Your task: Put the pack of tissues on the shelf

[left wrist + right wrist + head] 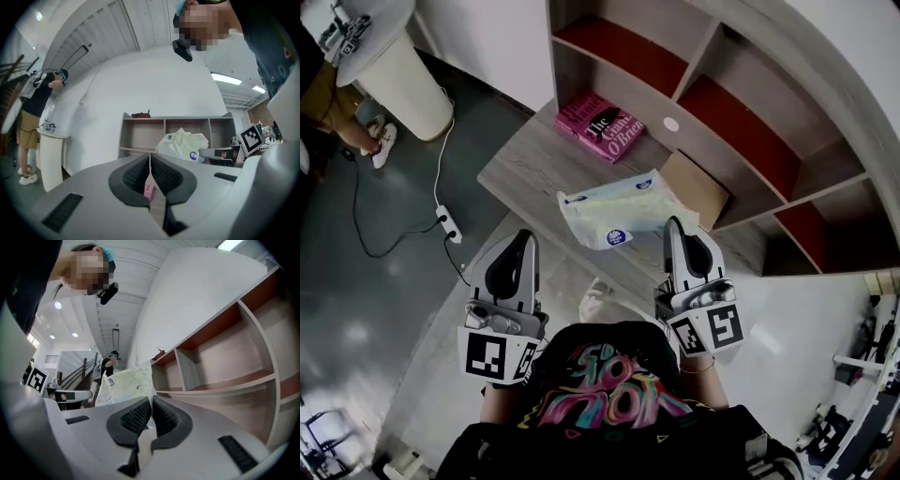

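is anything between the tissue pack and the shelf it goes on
A brown box sits on the ledge just beyond the pack of tissues, before the shelf; its compartments look open.

- I get soft, even indoor light in the head view; pale glare sits on the floor (pixel 356 333) at 8 o'clock.
- Strip lights (pixel 226 78) glow at 2 o'clock in the left gripper view.
- Both gripper views bend hard and fall to black at the corners.
- The pack of tissues (pixel 623 208) looks sharp and brightly lit.
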Motion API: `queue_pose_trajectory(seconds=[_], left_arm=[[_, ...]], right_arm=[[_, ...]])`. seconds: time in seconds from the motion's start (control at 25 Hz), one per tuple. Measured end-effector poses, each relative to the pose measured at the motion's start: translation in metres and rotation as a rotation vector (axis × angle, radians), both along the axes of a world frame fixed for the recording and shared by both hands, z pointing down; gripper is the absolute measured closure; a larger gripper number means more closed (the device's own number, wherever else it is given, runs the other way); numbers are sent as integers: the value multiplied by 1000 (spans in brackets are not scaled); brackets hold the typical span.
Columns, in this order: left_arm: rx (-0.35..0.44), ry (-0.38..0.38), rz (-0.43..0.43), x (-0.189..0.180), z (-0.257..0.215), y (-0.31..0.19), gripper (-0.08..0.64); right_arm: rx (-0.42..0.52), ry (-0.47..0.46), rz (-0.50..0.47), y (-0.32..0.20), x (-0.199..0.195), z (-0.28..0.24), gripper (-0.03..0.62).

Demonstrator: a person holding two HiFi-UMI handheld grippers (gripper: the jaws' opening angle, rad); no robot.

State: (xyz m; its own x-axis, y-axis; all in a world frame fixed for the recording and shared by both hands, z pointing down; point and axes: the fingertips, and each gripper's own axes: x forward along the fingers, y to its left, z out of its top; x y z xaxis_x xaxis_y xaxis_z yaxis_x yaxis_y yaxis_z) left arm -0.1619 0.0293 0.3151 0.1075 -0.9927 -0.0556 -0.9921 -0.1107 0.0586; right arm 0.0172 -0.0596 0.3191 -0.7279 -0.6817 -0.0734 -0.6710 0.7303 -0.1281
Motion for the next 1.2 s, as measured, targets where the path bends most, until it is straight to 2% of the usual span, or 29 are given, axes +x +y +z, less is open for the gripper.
queue_pose_trajectory(seconds=[0.16,0.28,0.48,0.76,0.96,1.2], left_arm=[[1,-28,86,20,-18,-67,529],[8,-35,132,30,-23,-99,529],[29,-34,209,32,-23,-114,529],[19,-39,347,66,-31,-158,529],[32,-37,475,71,-33,-185,529],[50,-46,636,97,-42,-221,529]], right_arm=[[-5,-19,80,-48,27,-11,575],[-6,-24,128,-69,42,-13,575],[16,-30,214,-70,51,-17,575],[10,-46,383,-82,100,-25,575],[34,-54,499,-79,103,-35,575],[39,-45,664,-85,124,-40,575]])
